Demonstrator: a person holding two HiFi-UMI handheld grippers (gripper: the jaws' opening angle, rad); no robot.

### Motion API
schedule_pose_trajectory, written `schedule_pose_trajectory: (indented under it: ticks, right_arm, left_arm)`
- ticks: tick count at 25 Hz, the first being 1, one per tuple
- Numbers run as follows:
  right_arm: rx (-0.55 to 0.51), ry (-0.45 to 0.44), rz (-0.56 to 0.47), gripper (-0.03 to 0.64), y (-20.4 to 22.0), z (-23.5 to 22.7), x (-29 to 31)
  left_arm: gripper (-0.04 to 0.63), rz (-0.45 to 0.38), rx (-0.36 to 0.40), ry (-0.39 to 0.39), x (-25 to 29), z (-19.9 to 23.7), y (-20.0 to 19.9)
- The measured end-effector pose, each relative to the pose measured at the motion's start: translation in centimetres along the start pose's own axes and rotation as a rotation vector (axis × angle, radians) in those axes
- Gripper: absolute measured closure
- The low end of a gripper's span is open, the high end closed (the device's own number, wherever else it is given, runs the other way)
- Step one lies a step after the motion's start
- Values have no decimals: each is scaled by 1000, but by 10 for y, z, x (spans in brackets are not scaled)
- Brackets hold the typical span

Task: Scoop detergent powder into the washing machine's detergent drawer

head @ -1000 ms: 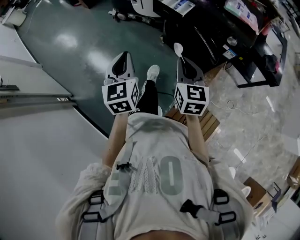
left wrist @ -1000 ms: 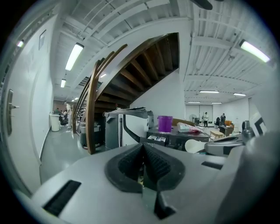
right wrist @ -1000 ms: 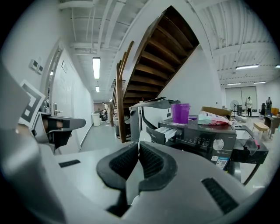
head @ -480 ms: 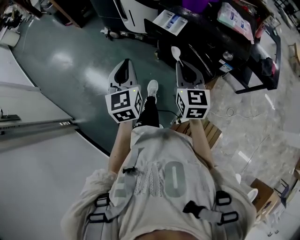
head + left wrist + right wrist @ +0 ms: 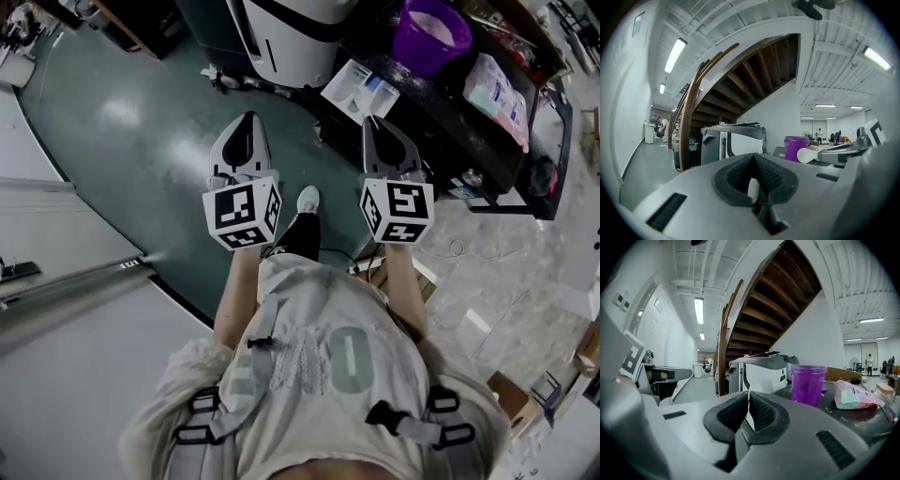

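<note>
Right gripper view: the right gripper (image 5: 749, 398) is seen clamped on the thin white handle of a spoon (image 5: 805, 155), whose bowl is shown past its tips in the left gripper view. The left gripper (image 5: 753, 157) is closed, jaws touching. A purple cup (image 5: 422, 58) of white powder is set on the black table (image 5: 441, 108), near the washing machine (image 5: 291, 23), ahead of both grippers.
</note>
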State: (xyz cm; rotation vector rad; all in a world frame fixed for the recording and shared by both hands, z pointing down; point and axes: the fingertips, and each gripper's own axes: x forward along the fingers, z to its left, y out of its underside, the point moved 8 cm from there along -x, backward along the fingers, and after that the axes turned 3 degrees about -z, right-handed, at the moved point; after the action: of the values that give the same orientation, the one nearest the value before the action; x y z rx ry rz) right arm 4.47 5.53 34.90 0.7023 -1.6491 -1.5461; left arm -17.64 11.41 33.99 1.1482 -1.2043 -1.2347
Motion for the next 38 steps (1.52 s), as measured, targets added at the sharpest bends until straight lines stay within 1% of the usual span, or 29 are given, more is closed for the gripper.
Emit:
schedule_pose_trajectory:
  ticks: [2,8,13,19,27,33,38]
  right_arm:
    - [7,5,6,607,-10,-8,31]
    - [32,13,7,607,-33,-18,110]
    - [31,14,11,606,-42,-18,150]
    - [28,7,28,606,-44,-24,173]
    - [13,-41,32,606,-46,-30,195]
    - [31,-66,25,606,-47,-46,200]
    - [47,-44,14,606,-49,-66,194]
  left_arm:
    - [575,-4,2,12,31,11,-6]
    - [575,-2,44,45,116,42,-21]
    - [575,19,37,67,160,53,-27]
    - [575,20,39,85,182,53,-23]
    - [575,38,18,65,201,51,-20]
    - [575,42,23,48,212,36,-23]
    - [574,35,33,78,224,15,-30]
